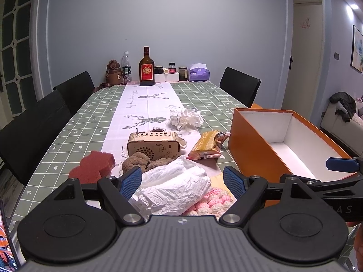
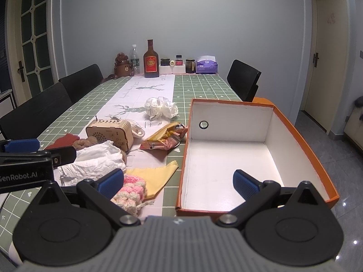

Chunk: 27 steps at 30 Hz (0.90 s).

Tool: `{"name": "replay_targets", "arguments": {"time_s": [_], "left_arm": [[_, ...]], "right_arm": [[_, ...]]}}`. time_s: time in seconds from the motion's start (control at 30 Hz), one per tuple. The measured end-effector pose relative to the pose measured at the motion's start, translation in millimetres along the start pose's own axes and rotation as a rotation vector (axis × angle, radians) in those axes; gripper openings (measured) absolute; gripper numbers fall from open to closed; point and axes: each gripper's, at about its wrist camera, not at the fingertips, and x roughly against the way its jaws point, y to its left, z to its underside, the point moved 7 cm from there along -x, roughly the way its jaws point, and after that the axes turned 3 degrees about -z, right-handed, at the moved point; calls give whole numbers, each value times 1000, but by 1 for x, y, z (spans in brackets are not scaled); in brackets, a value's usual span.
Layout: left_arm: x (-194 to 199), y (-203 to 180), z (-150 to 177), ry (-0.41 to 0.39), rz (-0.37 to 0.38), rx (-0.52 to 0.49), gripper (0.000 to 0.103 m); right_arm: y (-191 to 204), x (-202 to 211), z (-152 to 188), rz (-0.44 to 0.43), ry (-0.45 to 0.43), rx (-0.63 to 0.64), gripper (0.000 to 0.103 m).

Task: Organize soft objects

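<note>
Left gripper (image 1: 182,180): jaws spread wide, blue pads (image 1: 130,182) facing each other, nothing clamped, held low at the near edge, pointing toward the far end.
Right gripper (image 2: 179,182): jaws spread wide, nothing between the pads (image 2: 246,182), level with and just right of the left one.
</note>
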Motion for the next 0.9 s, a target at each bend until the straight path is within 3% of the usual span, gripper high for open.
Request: {"name": "replay_targets", "arguments": {"time_s": [0.9], "left_arm": [[1, 3, 0, 2, -1, 6, 95]], "right_arm": [[2, -2, 1, -13, 14, -6, 100]]}}
